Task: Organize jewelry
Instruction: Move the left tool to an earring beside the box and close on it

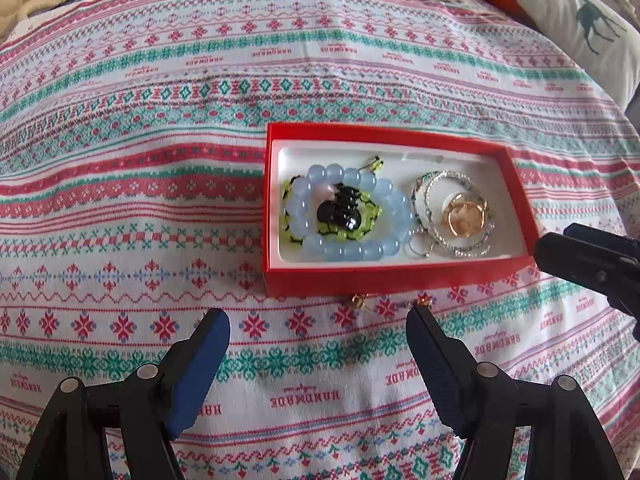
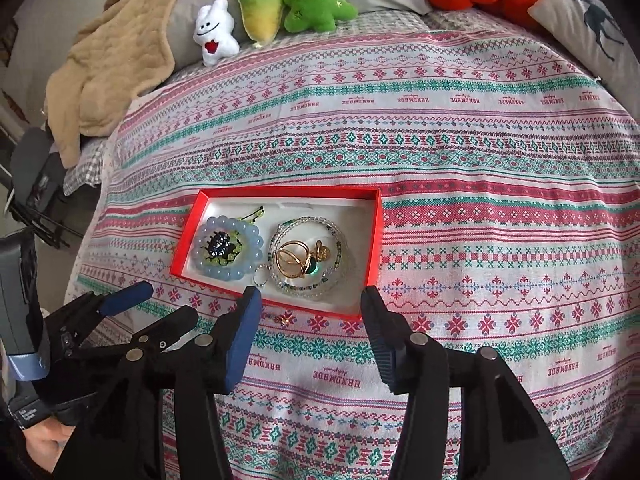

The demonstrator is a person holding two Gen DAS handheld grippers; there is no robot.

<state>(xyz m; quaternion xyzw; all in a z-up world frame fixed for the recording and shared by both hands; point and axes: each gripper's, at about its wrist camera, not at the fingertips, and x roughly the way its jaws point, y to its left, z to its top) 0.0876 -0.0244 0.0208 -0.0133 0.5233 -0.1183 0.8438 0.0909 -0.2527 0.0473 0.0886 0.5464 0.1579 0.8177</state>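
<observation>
Cloth [image 1: 160, 200]: a patterned red, green and white spread is covering the whole surface, with "HANDMADE" running along some bands.
Plush toys [image 2: 304, 0]: a white, a yellow-green and a green one are lining the far edge of the cloth, with an orange one off to their right.
Red box [image 1: 384, 280]: it is sitting open on the cloth, its white liner showing; in the left wrist view it is lying just beyond the fingertips.
Left gripper [image 1: 318, 344]: its jaws are standing wide apart over bare cloth, gripping nothing.
Right gripper [image 2: 310, 320]: its jaws are gaping at the box's near wall, with nothing between them.
Blue bead bracelet [image 1: 352, 216]: it is lying in the left part of the box, ringing a green-and-black piece and dark beads.
Crystal bracelets [image 1: 456, 208]: they are coiling in the right part, around gold rings [image 2: 296, 260].
Small gold pieces [image 1: 358, 301]: they are lying on the cloth just outside the box's near wall.
</observation>
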